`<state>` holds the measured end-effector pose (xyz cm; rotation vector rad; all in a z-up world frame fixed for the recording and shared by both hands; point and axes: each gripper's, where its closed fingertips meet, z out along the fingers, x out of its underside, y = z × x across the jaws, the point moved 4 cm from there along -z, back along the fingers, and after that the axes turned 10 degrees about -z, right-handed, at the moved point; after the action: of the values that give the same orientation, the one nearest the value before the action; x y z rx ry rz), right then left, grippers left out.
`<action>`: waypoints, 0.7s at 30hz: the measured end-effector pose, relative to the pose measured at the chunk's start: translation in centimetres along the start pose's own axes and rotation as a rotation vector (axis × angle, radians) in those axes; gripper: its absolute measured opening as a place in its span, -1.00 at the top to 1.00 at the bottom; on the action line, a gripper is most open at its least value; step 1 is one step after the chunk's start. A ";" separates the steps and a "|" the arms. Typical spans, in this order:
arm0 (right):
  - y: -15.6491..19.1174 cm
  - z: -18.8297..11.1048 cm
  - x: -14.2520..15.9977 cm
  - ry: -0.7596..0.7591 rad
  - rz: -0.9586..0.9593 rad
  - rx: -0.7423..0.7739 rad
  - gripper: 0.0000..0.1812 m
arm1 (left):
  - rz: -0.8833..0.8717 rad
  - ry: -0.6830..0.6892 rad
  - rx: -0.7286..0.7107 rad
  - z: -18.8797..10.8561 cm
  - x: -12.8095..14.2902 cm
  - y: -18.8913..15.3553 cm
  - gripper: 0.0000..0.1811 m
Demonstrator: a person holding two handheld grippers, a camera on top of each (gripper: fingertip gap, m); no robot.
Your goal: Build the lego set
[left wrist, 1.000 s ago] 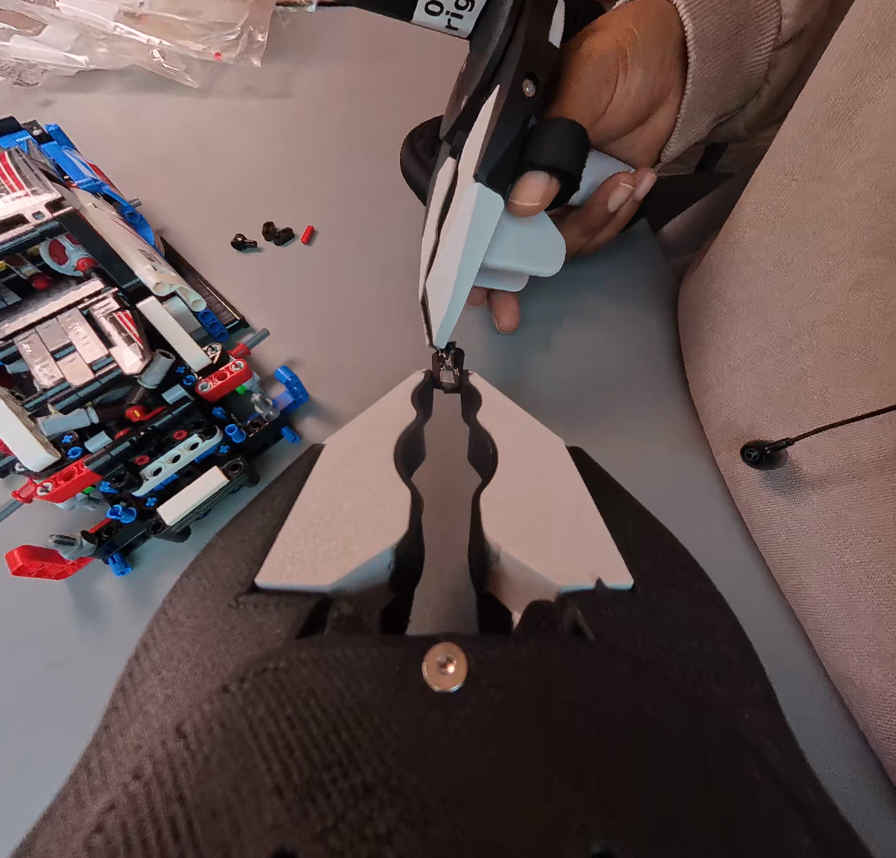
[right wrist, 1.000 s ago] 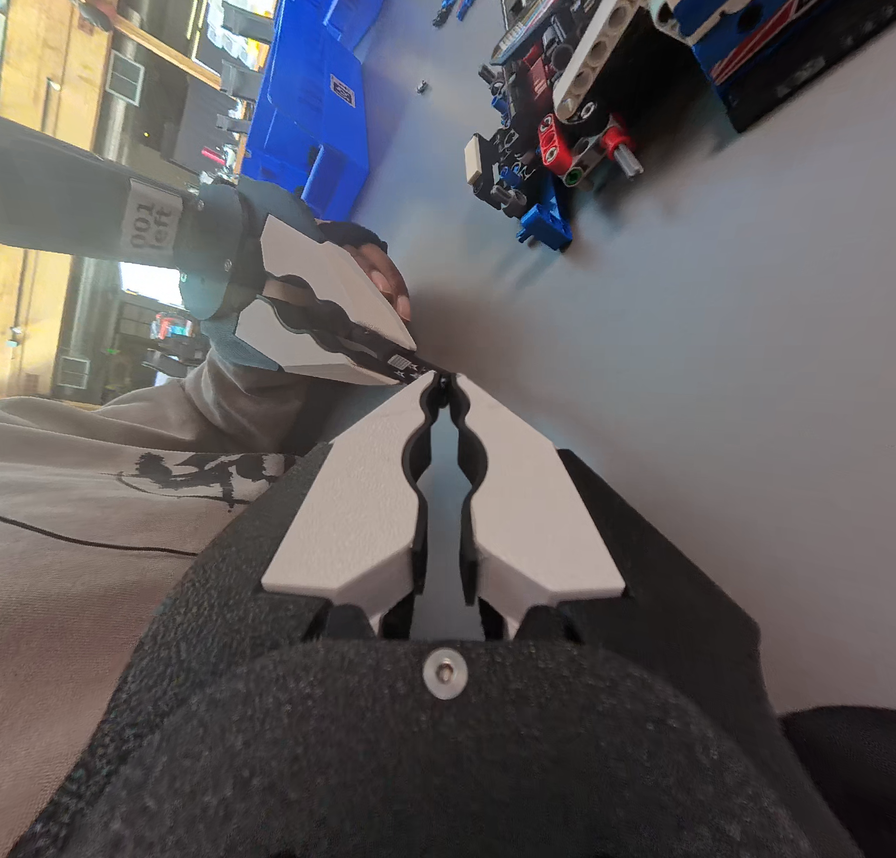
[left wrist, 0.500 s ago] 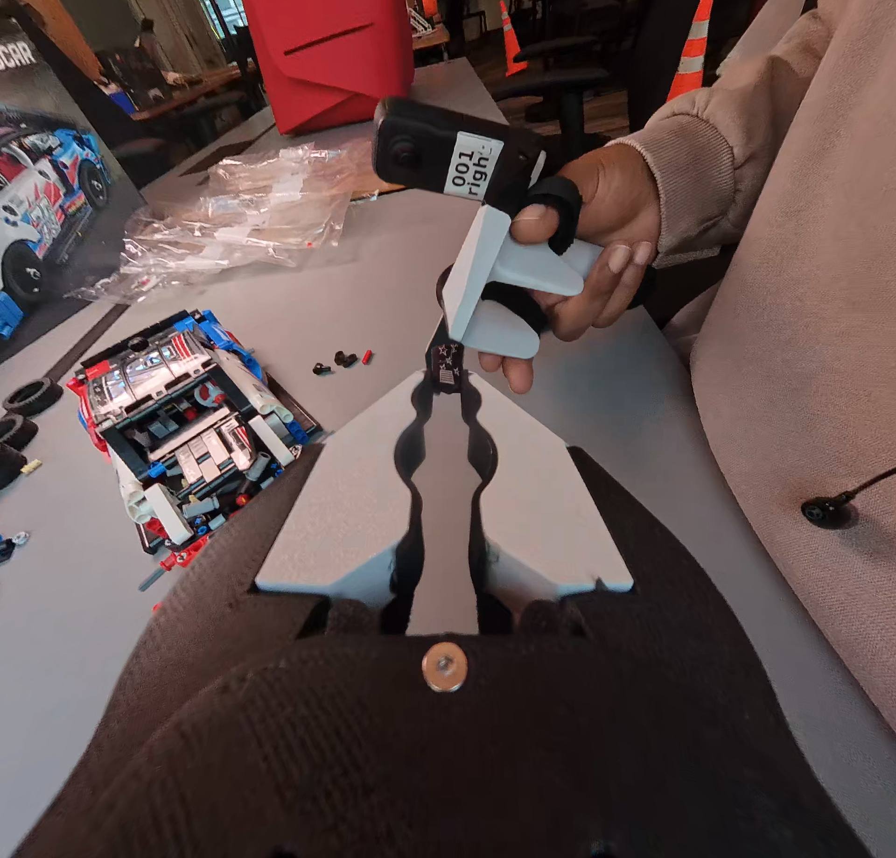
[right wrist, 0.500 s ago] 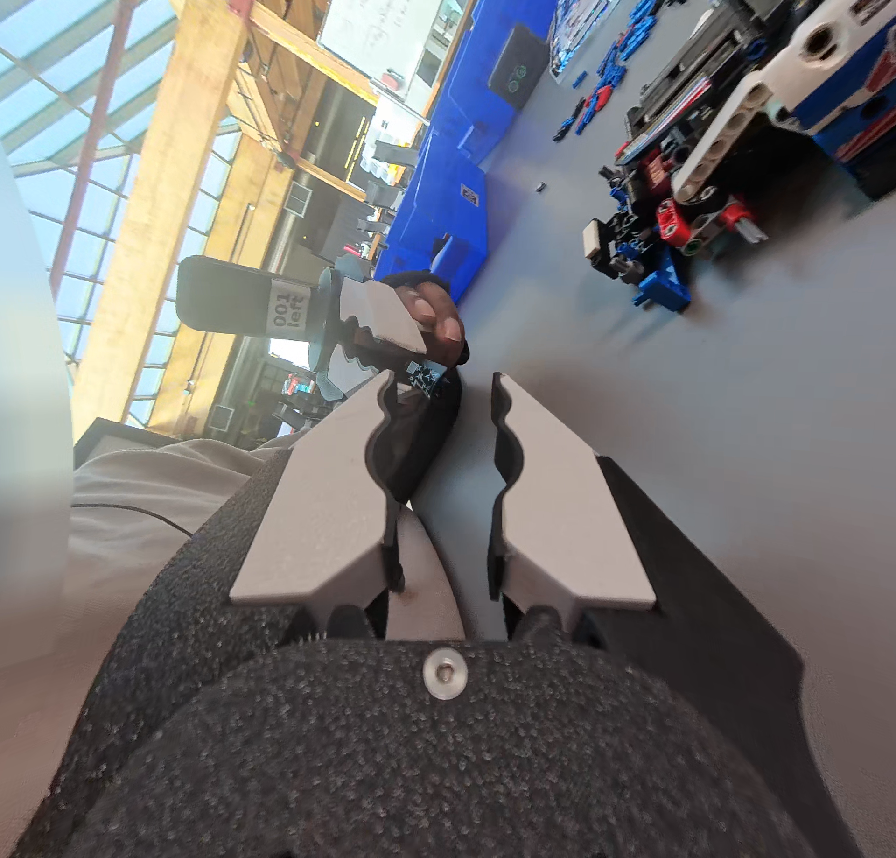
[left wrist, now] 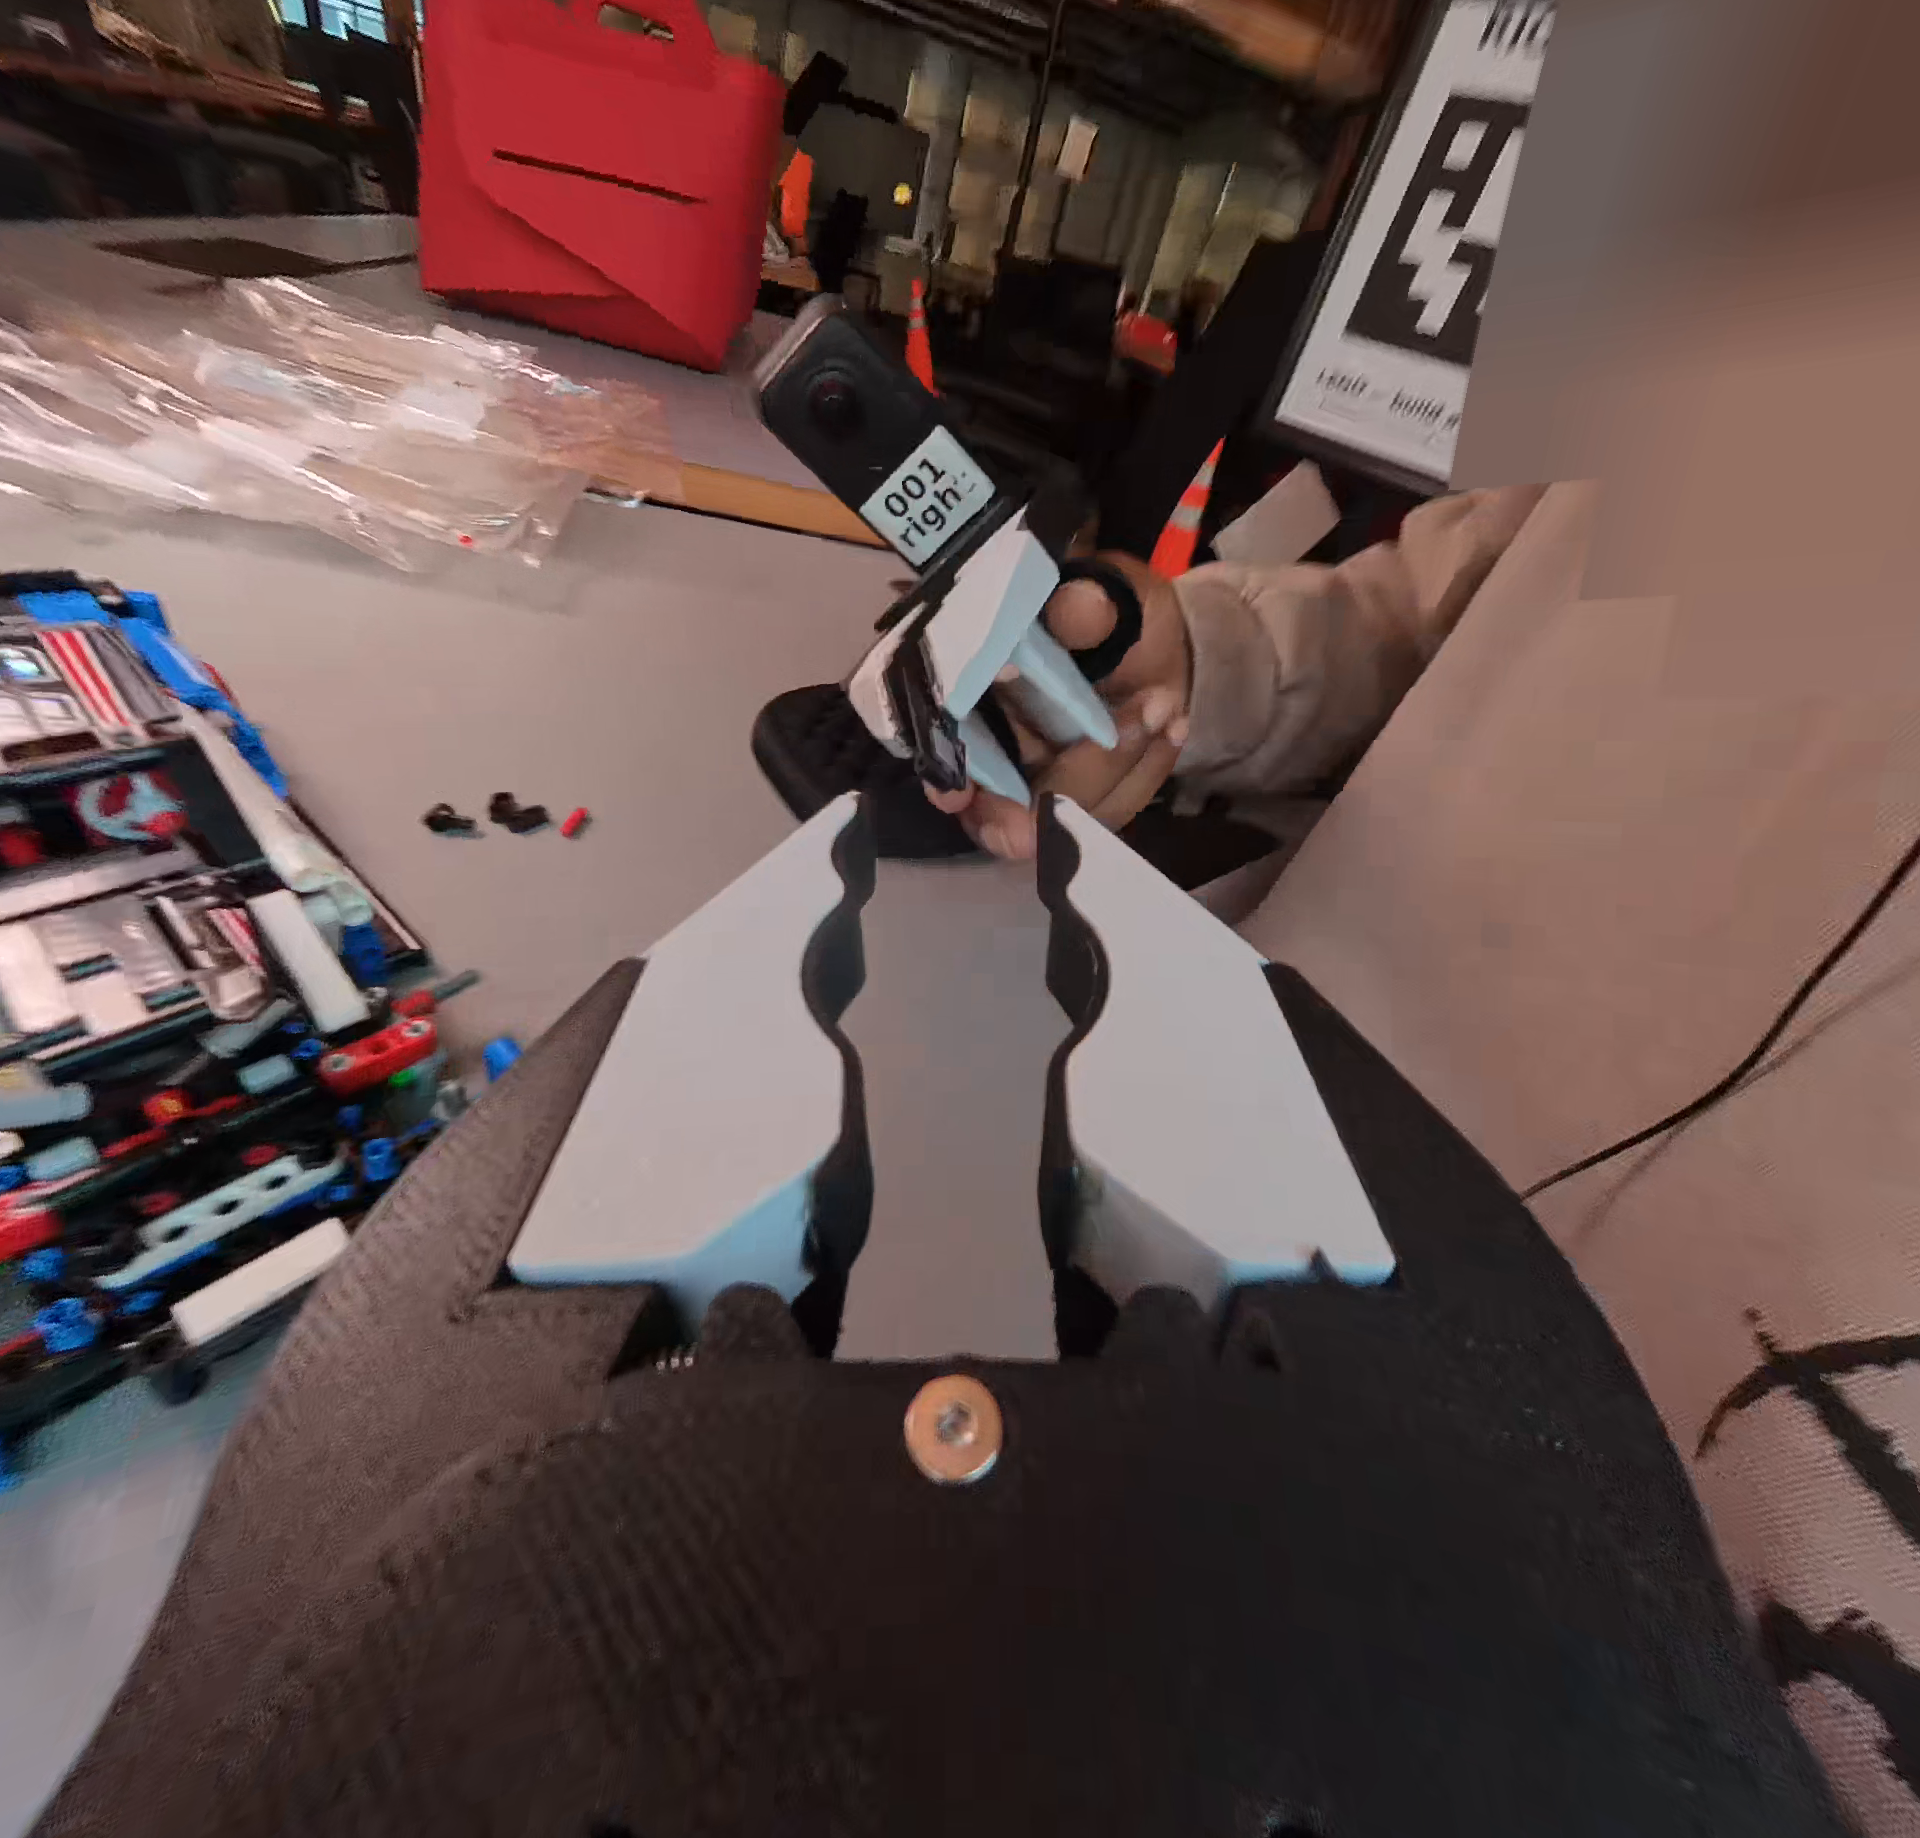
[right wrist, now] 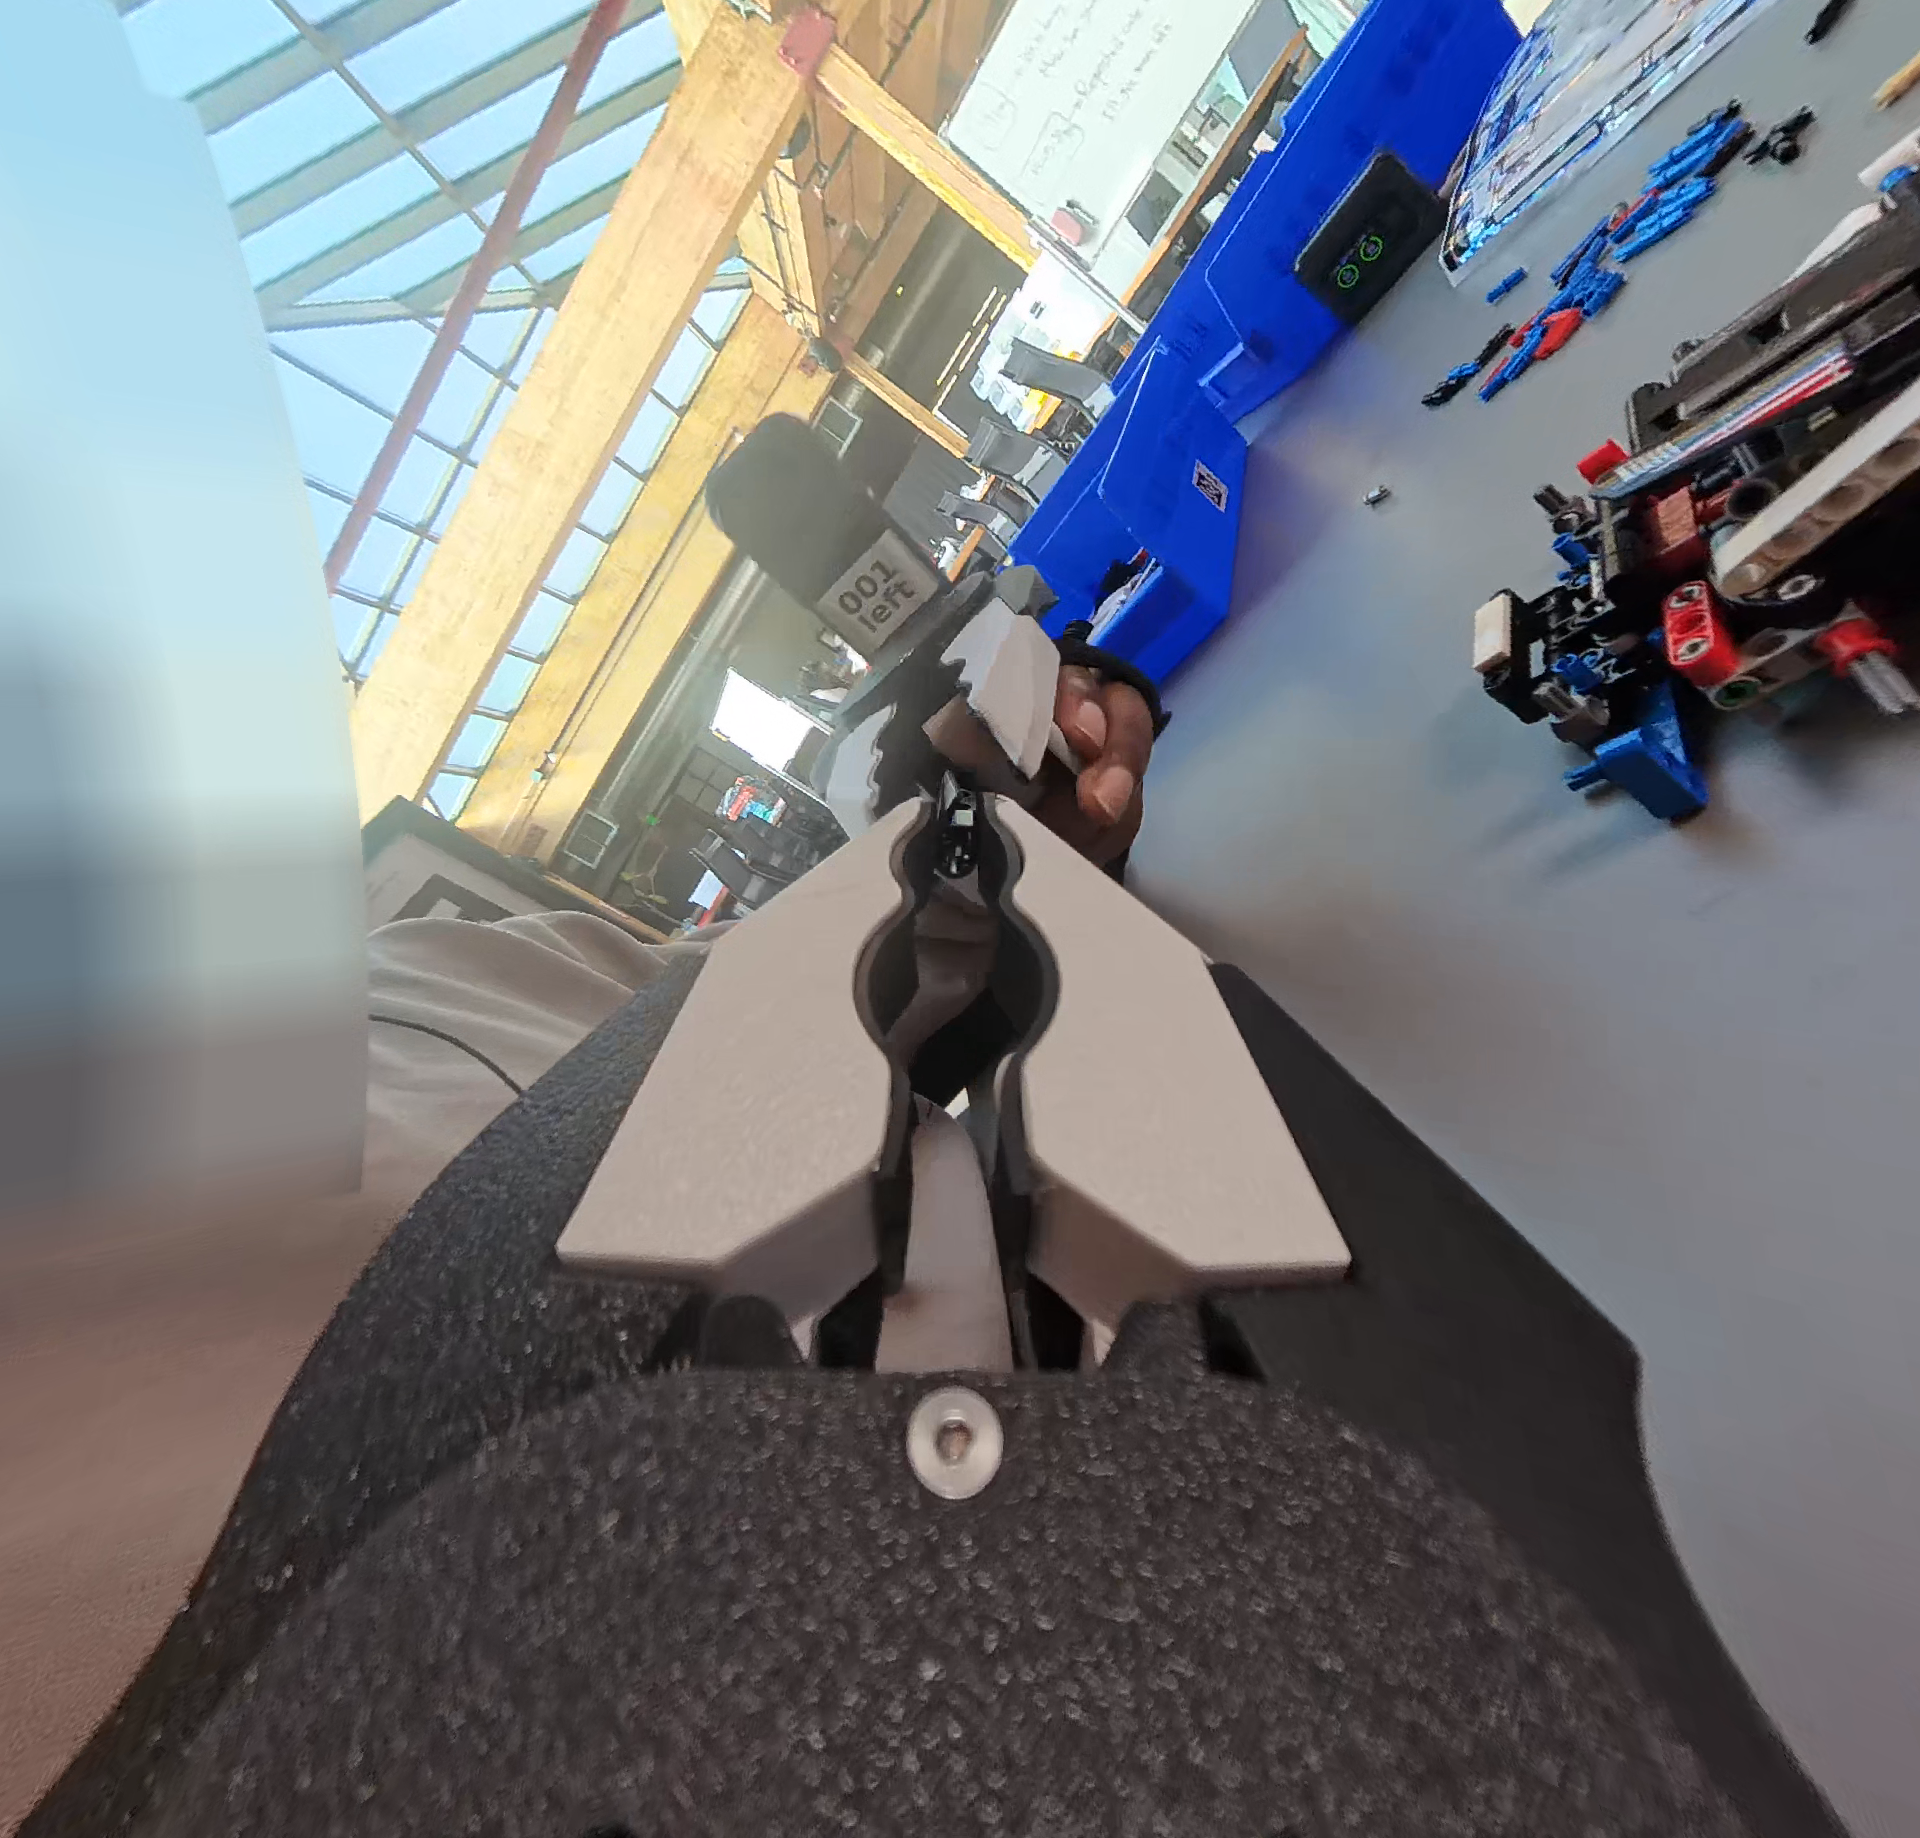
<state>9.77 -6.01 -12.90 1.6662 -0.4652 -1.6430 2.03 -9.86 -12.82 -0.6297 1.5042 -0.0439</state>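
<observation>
My left gripper (left wrist: 951,806) is open and empty, held above the grey table. Just beyond its tips, my right gripper (left wrist: 951,778) is shut on a small black Lego piece (left wrist: 935,749) with a sticker on it. In the right wrist view my right gripper (right wrist: 956,817) pinches that piece (right wrist: 954,841) at its tips. The partly built Lego car (left wrist: 156,957) in blue, white, red and black lies on the table to the left. It also shows in the right wrist view (right wrist: 1766,562).
Three small loose pieces (left wrist: 509,814) lie on the table (left wrist: 623,708) near the car. Clear plastic bags (left wrist: 291,417) and a red bag (left wrist: 592,157) sit farther back. Blue bins (right wrist: 1247,386) and loose blue pieces (right wrist: 1621,230) are beyond the car. A person's beige sleeve (left wrist: 1299,666) is at the right. Left and right tips are no more than a few centimetres apart. The partly built Lego car (left wrist: 156,957) is about equally far from each gripper, around 15 cm. Seen from the right wrist view (right wrist: 1791,361) as well.
The small black piece has passed from my left gripper to my right. The right gripper has shut on it; the left has opened and drawn back slightly.
</observation>
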 end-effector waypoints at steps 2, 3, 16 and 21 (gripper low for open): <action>0.2 0.3 0.1 0.022 -0.029 0.003 0.94 | -0.131 -0.061 0.057 0.1 -0.5 0.0 0.71; 0.2 0.5 0.1 0.027 -0.036 0.003 0.94 | -0.169 -0.066 0.069 0.2 -0.5 0.0 0.75; 0.4 0.4 0.2 0.137 -0.220 0.035 0.95 | -0.219 -0.027 0.053 0.4 -0.1 0.4 0.93; -0.5 0.2 0.1 0.210 -0.319 0.045 0.93 | -0.232 -0.009 0.028 0.2 0.3 1.0 0.93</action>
<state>9.45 -5.84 -13.27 2.0020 -0.1367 -1.6612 1.89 -9.04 -13.58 -0.7784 1.4139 -0.2390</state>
